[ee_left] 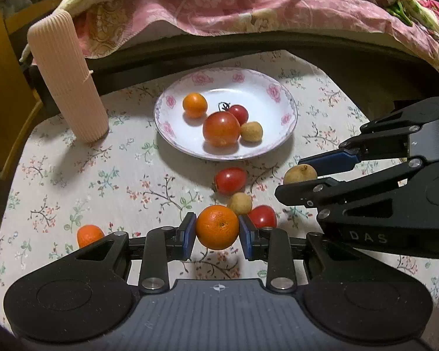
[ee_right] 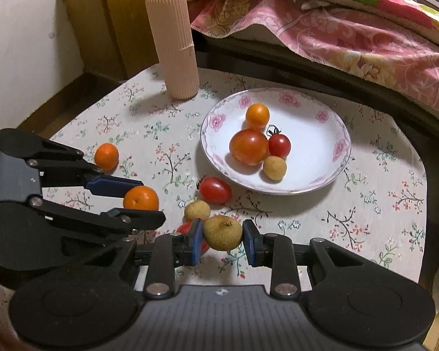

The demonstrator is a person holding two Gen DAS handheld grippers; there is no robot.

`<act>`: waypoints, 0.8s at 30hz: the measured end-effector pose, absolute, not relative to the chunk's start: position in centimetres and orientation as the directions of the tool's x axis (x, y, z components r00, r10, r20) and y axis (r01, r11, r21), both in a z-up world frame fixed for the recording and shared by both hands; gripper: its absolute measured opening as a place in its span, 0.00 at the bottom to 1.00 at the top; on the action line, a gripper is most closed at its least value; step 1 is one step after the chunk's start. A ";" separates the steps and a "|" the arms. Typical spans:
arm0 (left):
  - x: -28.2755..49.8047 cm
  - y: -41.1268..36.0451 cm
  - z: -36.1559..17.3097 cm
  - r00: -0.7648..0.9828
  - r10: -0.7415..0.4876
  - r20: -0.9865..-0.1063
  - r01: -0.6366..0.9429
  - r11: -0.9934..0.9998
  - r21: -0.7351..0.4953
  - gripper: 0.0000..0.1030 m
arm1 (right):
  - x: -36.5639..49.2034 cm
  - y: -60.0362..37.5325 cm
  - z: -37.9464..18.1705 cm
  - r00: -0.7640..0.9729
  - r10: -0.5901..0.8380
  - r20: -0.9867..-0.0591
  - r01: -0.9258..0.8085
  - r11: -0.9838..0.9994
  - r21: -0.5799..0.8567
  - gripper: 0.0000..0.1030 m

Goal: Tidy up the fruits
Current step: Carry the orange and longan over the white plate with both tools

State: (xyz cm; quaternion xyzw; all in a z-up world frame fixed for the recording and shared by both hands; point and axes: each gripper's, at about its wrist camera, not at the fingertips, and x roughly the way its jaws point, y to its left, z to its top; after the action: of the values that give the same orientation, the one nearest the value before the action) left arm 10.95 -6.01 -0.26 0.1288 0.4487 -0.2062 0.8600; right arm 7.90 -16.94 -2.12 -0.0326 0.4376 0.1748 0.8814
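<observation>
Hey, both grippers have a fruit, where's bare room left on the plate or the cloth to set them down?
On the plate, the right half is bare, right of the small tomato and longan. The tablecloth is free right of the plate, and between the ribbed cylinder and the plate. It is crowded just below the plate's front rim, around the loose tomato.

Warm indoor light, soft shadows, fisheye bending, dark vignetted corners
</observation>
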 end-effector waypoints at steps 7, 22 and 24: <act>12.0 -6.6 0.4 0.532 -0.239 -0.812 0.462 0.886 0.041 0.36 | 8.6 -17.4 -1.2 0.583 0.271 -0.766 -0.311 0.945 0.098 0.29; 16.6 -7.8 1.5 0.570 -0.234 -0.787 0.411 0.911 0.027 0.36 | 12.6 -18.9 0.6 0.647 0.231 -0.727 -0.237 0.967 0.096 0.29; 17.0 -8.3 1.4 0.583 -0.234 -0.778 0.422 0.906 0.043 0.36 | 13.2 -19.2 0.5 0.645 0.230 -0.729 -0.227 0.968 0.104 0.29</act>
State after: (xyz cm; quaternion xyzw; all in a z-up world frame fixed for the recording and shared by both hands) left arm 17.02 -8.35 1.40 0.1123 0.4172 -0.1858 0.8825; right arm 13.17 -19.21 0.49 0.0014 0.4019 0.1259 0.9070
